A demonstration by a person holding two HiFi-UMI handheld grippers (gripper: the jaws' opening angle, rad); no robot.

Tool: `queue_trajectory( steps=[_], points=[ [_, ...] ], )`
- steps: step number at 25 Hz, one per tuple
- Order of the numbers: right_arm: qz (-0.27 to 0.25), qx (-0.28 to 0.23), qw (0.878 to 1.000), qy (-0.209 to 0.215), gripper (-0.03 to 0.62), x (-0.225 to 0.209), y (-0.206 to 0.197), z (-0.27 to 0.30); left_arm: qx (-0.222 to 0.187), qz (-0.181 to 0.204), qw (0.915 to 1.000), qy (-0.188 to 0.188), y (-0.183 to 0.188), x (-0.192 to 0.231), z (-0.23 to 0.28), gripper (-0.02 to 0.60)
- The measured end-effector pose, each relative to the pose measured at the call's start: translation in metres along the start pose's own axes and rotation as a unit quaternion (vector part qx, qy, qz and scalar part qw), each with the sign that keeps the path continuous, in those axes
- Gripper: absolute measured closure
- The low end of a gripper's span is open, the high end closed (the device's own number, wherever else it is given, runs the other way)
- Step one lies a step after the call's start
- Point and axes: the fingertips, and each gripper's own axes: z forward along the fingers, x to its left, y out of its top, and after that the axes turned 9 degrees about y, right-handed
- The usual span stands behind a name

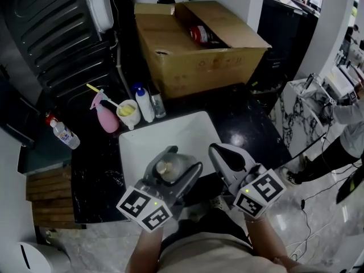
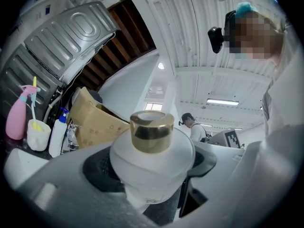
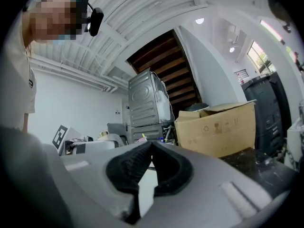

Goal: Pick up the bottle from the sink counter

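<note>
A frosted white bottle [image 1: 166, 169] with a gold cap sits between the jaws of my left gripper [image 1: 177, 164], which is shut on it above the front of the white sink [image 1: 187, 131]. In the left gripper view the bottle [image 2: 152, 151] fills the middle, cap pointing up and away, with my left gripper [image 2: 153, 177] clamped round its body. My right gripper [image 1: 218, 150] hovers just right of it, over the sink's front right corner. Its jaws are shut with nothing between them, and the dark pads [image 3: 142, 167] meet at the tip in the right gripper view.
On the black counter [image 1: 91, 164] behind the sink stand a pink spray bottle [image 1: 105, 118], a yellow cup [image 1: 128, 114] and a white bottle with a blue cap [image 1: 143, 103]. A small red-capped bottle [image 1: 63, 134] lies at the left. A cardboard box [image 1: 199, 50] stands behind.
</note>
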Motion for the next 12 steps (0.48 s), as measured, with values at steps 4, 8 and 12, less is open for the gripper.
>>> queue_trajectory(
  steps=[4,8,12],
  points=[
    [-0.002,0.002,1.0,-0.003,0.591,0.001,0.0,-0.001,0.007,-0.005,0.9999,0.007,-0.003,0.005,-0.003,0.236],
    [-0.01,0.021,1.0,0.009,0.591,0.007,-0.007,0.004,0.016,0.005,0.9998,0.006,-0.007,0.008,-0.005,0.235],
    [-0.014,0.028,0.999,0.016,0.591,0.011,-0.011,0.01,0.015,0.002,0.9999,0.004,-0.006,0.01,-0.005,0.235]
  ],
)
